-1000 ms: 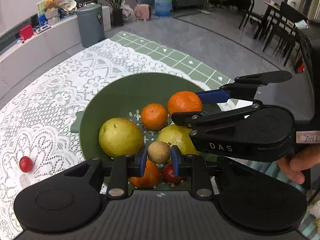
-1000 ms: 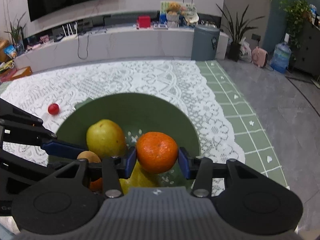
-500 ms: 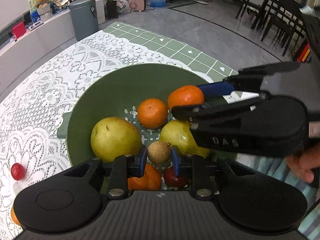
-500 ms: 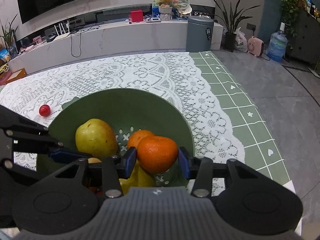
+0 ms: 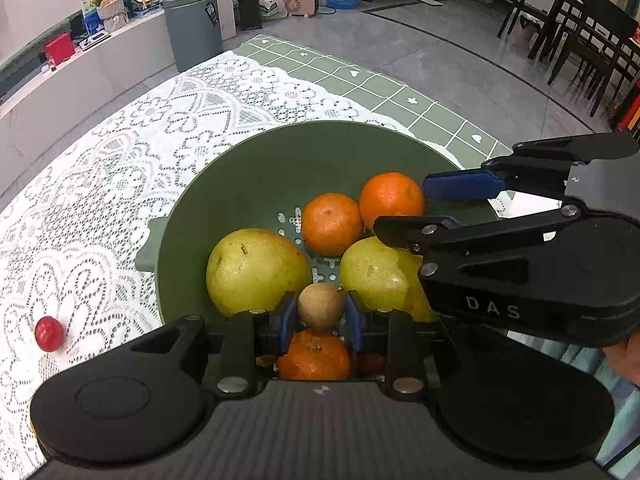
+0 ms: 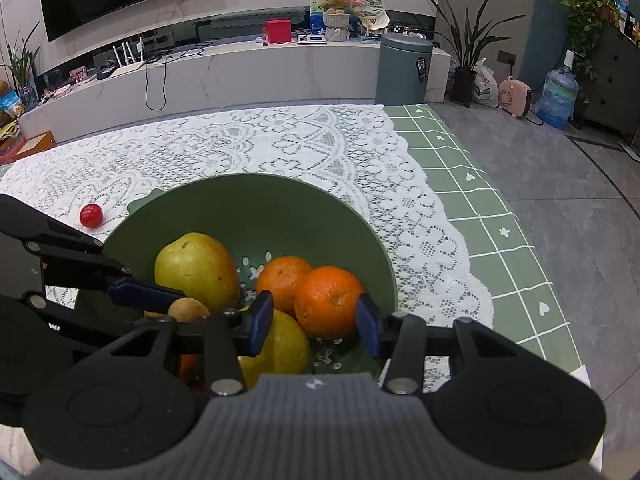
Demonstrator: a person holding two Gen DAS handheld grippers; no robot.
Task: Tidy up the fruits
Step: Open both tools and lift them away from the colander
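Note:
A green colander bowl [image 5: 256, 176] [image 6: 256, 208] sits on the lace tablecloth and holds two yellow pears [image 5: 256, 268], tangerines [image 5: 330, 222] and a red fruit. My left gripper [image 5: 320, 314] is shut on a small brown longan [image 5: 320, 306] low over the bowl. My right gripper [image 6: 316, 322] has spread its jaws; the left pad stands clear of a tangerine [image 6: 328, 300] that rests in the bowl beside another tangerine [image 6: 282, 280]. The right gripper also shows in the left wrist view [image 5: 424, 208].
A red cherry tomato [image 5: 49, 334] [image 6: 91, 215] lies on the lace cloth left of the bowl. The table's edge with green checked cloth [image 6: 480, 208] runs right of the bowl. A grey bin [image 6: 404, 68] stands on the floor beyond.
Both grippers have lowered into the bowl. The right gripper's jaws have opened and its tangerine now rests among the fruit. The left still holds the longan.

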